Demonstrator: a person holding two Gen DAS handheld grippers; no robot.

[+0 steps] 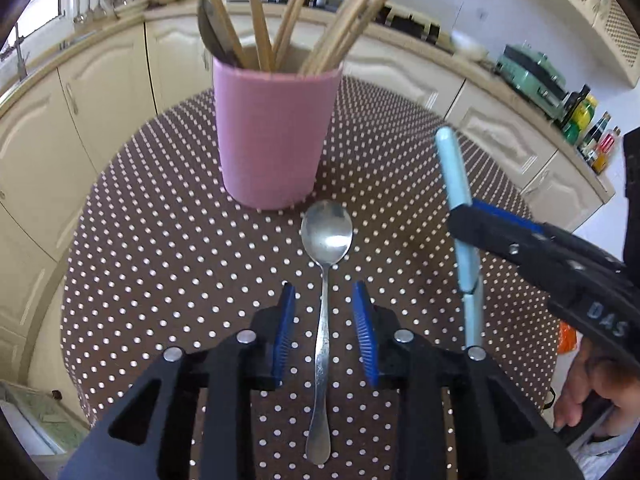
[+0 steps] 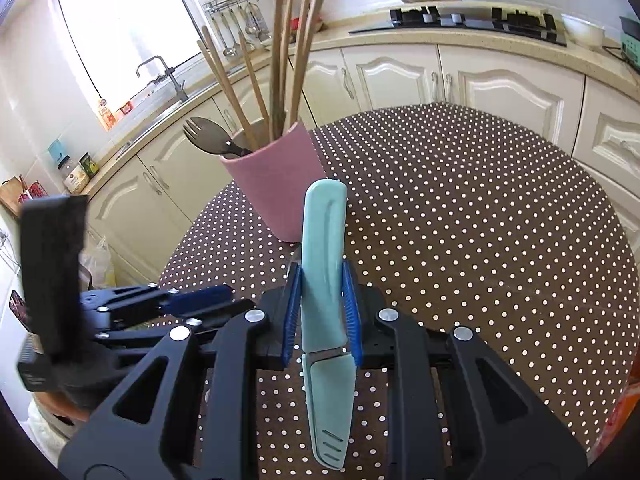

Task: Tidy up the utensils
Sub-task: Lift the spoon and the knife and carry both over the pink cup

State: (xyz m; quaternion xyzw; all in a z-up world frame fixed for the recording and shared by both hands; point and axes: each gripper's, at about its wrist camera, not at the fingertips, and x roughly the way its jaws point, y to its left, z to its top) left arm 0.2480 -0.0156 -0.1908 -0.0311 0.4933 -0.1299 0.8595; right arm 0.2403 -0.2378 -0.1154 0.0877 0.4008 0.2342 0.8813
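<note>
A pink cup (image 1: 276, 136) stands on the dotted table and holds several wooden chopsticks (image 1: 256, 12) and a dark spork (image 2: 208, 136). A metal spoon (image 1: 326, 240) lies face up in front of the cup, its handle running toward me. My left gripper (image 1: 324, 294) is open, with the blue pads on either side of the spoon handle and a gap on each side. My right gripper (image 2: 320, 276) is shut on a light blue sheathed knife (image 2: 324, 232), held above the table to the right of the cup. The same knife (image 1: 454, 168) shows in the left wrist view.
The round table (image 2: 480, 200) wears a brown cloth with white dots. Cream kitchen cabinets (image 2: 400, 76) and a counter with a stove curve behind it. Bottles (image 1: 592, 136) stand on the counter at the right. A person's hand (image 1: 592, 392) grips the right tool.
</note>
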